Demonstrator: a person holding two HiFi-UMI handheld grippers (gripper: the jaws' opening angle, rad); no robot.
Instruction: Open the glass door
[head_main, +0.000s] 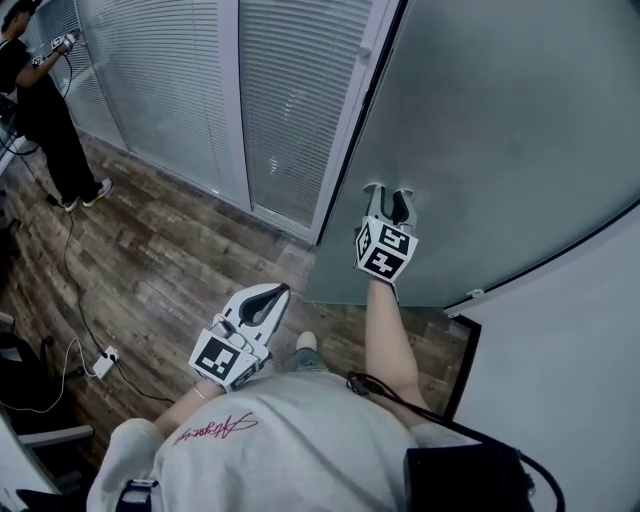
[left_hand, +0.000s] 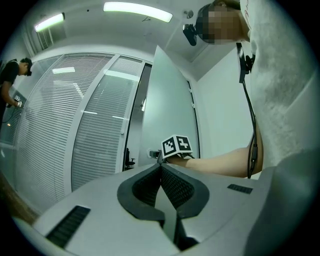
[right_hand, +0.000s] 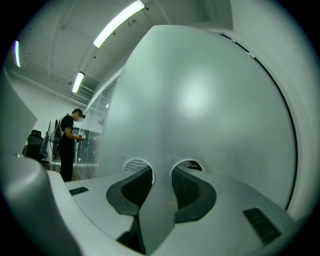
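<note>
Pressing wide-jawed, empty right hand-held gripper (head_main: 388, 192) against frosted grey glass door (head_main: 500, 120), seemingly part-open; more pushing left.

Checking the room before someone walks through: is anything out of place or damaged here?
Nothing looks damaged or spilled. The one untidy thing is a power strip with loose cables trailing across the wood floor at the left, a possible trip hazard. The glass door looks intact.

two grippers: one left gripper (head_main: 262, 303) near, one right gripper (head_main: 390, 203) farther. one glass door (head_main: 500, 130) on the right. one other person (head_main: 40, 110) far left. one power strip (head_main: 104, 362) on the floor, near left. two ceiling lights (left_hand: 137, 11) in the left gripper view.
</note>
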